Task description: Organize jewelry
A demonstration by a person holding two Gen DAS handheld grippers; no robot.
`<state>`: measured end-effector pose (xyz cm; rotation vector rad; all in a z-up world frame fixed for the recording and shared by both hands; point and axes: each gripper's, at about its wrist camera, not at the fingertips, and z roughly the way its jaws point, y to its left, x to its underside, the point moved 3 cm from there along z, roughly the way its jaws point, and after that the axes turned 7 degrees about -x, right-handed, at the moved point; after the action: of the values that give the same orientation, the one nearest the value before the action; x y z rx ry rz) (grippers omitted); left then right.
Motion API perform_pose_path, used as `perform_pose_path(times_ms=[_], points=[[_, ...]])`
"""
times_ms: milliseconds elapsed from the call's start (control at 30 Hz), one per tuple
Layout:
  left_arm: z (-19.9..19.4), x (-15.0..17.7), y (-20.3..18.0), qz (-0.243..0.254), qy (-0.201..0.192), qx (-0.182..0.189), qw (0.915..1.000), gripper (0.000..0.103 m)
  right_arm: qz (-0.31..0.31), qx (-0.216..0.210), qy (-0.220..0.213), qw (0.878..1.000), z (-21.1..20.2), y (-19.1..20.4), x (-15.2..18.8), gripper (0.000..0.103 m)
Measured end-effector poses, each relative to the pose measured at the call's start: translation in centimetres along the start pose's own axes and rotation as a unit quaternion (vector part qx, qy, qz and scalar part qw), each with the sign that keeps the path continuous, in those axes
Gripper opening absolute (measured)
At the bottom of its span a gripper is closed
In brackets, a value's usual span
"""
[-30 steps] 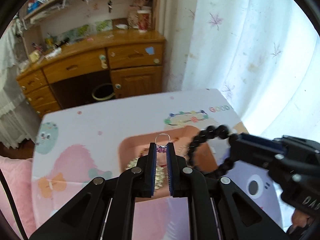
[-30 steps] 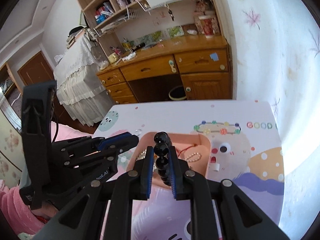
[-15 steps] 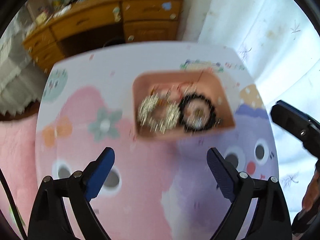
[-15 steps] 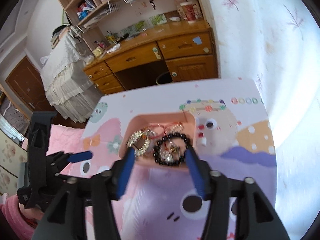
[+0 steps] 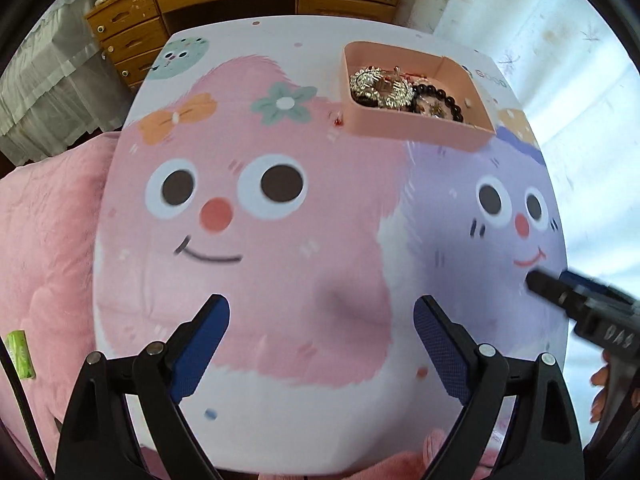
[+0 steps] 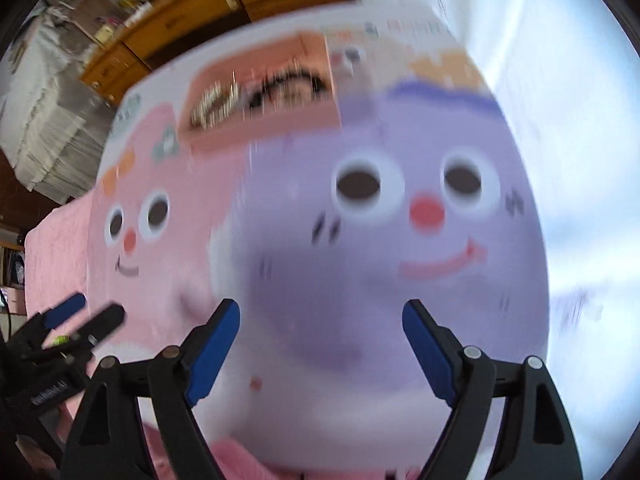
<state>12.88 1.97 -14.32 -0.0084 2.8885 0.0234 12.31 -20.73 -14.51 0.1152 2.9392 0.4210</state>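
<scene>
Pink blanket (image 5: 48,216) at far left, beside table (image 5: 280,420) with cartoon-face cover. Left gripper (image 5: 320,344): jaws wide apart, empty, low over near edge. Salmon tray (image 5: 416,130) at far side holds gold chains (image 5: 376,86) and black bead bracelet (image 5: 440,102), heaped together. Tiny red bit (image 5: 338,121) on table just beside tray, identity unclear. Right gripper (image 6: 320,344): jaws apart, empty; view blurred. Judgement: jewelry gathered in tray, task near finished; only stray bit perhaps left.

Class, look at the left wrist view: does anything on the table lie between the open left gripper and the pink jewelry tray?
Nothing visible does. Between the left gripper and the pink jewelry tray lies only bare printed tablecloth; the right gripper stays off to the side.
</scene>
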Motion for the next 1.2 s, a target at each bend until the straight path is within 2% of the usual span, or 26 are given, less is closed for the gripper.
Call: perform_pose_path(times_ms=[133,267,467,567,667,800,900,1067,1200], points=[[-1.7,1.1,1.4,0.013,-0.012,-0.001,0.9998,0.092,0.015,-0.010,0.004,1.000,-1.0,1.4,4.1,0.087],[-3.6,1.2,2.2,0.033,-0.033,-0.006,0.9989,0.092,-0.002,-0.015,-0.024,1.000,-3.1,3.4,6.4,0.089],[-9.0,-0.6,2.8,0.062,-0.091,-0.041,0.9931,0.093,-0.073,0.015,-0.077,0.994,-7.0,5.9,5.1,0.090],[-11.6,-0.9,2.4,0.047,-0.110,-0.054,0.9913,0.094,-0.072,-0.014,-0.067,0.995,-8.4,6.1,4.6,0.090],[-13.4,0.0,1.4,0.025,-0.122,-0.052,0.9908,0.095,-0.079,-0.019,-0.070,0.994,-9.8,6.2,4.9,0.091],[-14.0,1.9,-0.3,-0.001,-0.110,-0.030,0.9935,0.099,-0.077,-0.023,-0.088,0.993,-11.3,5.7,5.0,0.091],[-14.0,2.9,-1.5,0.003,-0.113,-0.046,0.9925,0.099,-0.078,-0.028,-0.098,0.992,-11.9,5.3,5.0,0.091],[-13.7,3.7,-2.2,-0.024,-0.112,-0.059,0.9916,0.100,-0.077,-0.032,-0.098,0.992,-12.0,4.7,5.6,0.092],[-13.6,4.0,-2.8,-0.031,-0.112,-0.067,0.9909,0.102,-0.095,-0.023,-0.115,0.989,-12.7,4.6,5.7,0.098]])
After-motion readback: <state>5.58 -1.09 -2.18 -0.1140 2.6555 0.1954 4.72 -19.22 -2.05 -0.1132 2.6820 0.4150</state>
